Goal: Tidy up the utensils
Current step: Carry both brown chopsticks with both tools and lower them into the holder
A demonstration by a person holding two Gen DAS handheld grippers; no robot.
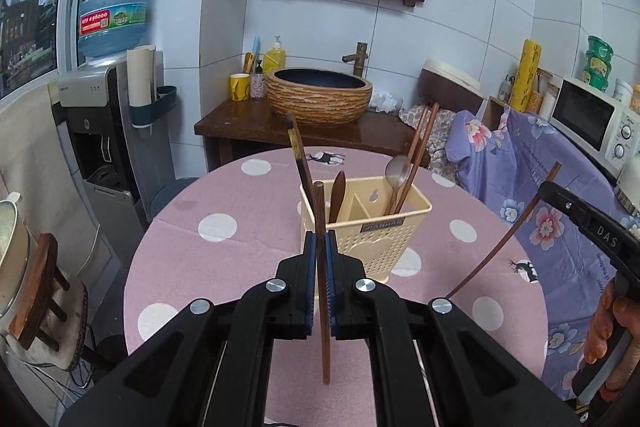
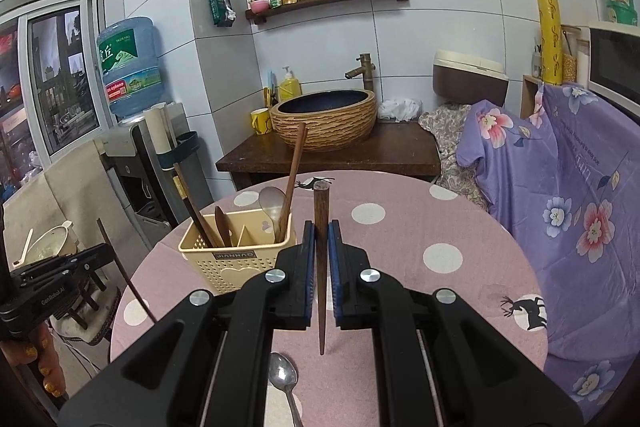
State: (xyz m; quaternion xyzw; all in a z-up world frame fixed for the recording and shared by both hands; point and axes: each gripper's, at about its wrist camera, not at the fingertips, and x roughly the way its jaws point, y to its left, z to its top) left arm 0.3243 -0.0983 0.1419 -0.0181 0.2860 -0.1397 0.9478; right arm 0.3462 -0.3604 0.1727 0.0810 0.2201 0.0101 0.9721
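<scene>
Chopsticks were held one in each claw: the left chopstick [image 1: 322, 267] was clamped between the nearly closed fingers of the left gripper [image 1: 320, 251], and the right chopstick [image 2: 321, 267] was pinched likewise by the right gripper [image 2: 320, 251]. Each stick stood roughly upright, long axis vertical, thick end above the fingers and tapered tip below them, over the pink dotted tablecloth [image 1: 224, 259]. The cream utensil holder [image 1: 374, 235] sat just ahead of the left claw and ahead-left of the right one. A good insertion would probably be made by centring each tip over an open compartment, kept clear of the divider and of the utensils already inside. A metal spoon [image 2: 285, 383] lay on the cloth beneath the right claw.
</scene>
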